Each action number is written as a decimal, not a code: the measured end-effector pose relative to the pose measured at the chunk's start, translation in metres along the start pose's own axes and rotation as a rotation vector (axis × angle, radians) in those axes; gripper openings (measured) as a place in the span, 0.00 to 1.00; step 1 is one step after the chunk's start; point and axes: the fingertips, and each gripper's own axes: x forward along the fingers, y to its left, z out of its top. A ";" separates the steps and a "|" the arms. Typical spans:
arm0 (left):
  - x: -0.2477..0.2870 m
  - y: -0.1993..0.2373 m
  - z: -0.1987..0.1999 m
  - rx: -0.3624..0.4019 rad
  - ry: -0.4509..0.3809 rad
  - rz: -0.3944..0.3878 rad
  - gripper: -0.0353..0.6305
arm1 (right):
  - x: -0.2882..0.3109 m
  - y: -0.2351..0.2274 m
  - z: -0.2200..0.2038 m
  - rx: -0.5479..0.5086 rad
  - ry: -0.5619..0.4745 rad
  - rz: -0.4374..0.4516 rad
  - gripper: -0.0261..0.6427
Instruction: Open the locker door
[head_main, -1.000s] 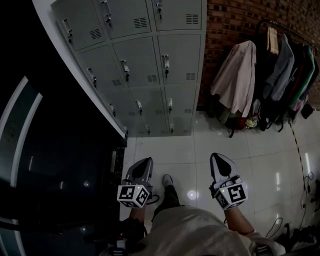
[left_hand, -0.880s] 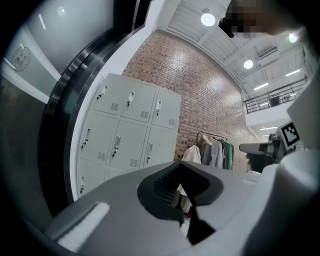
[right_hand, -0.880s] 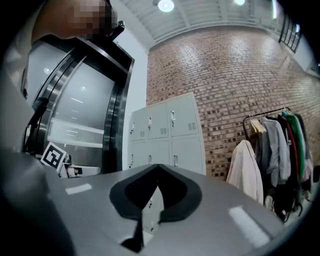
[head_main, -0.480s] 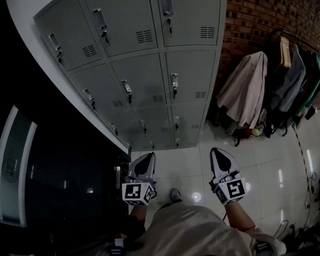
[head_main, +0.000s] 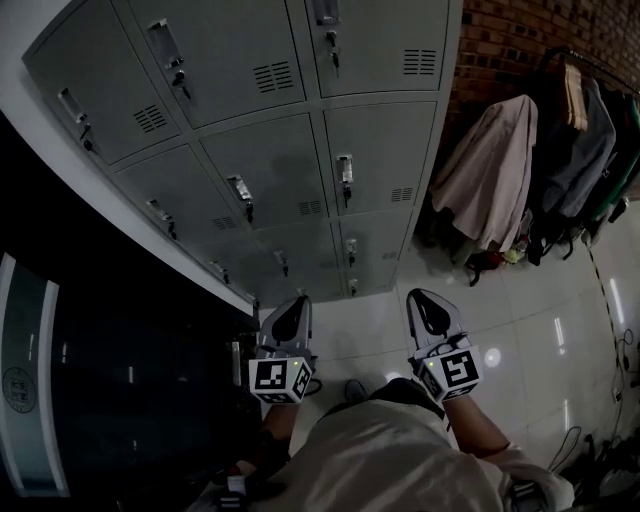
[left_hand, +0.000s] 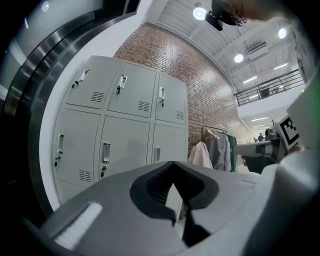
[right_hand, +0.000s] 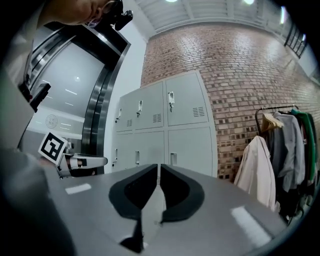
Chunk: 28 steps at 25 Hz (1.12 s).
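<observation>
While both of my grippers hang short of the locker bank (head_main: 300, 120), touching none of it, every grey locker door (head_main: 268, 165) in that bank sits flush and shut. Each has a latch handle (head_main: 240, 190) near its left edge and a small vent (head_main: 310, 207) at its lower right corner.

My left gripper (head_main: 297, 303) points at the bank's lower doors. Its jaws have just been closing and stand partly apart, with nothing between them but the view of the lockers beyond. My right gripper (head_main: 421, 298) points towards the bank's right edge. Its jaws have just begun to ease apart, yet they stand practically closed. Only a thin slit shows between the dark pads, and nothing is in it.

To the right of the bank, against the brick wall (head_main: 520, 40), coats (head_main: 490, 170) hang on a rack. To the bank's left runs a dark glass panel (head_main: 120, 380). Glossy floor tiles (head_main: 520, 340) spread out from the foot of the bank, under both grippers.
</observation>
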 end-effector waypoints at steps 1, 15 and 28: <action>0.006 0.001 -0.005 -0.003 0.007 -0.002 0.26 | 0.006 -0.002 -0.008 0.006 0.008 0.007 0.06; 0.039 0.019 -0.027 -0.028 0.050 0.063 0.21 | 0.119 -0.028 -0.072 0.057 0.101 0.108 0.13; 0.036 0.017 -0.039 -0.064 0.063 0.063 0.21 | 0.277 -0.063 -0.173 0.056 0.304 0.097 0.24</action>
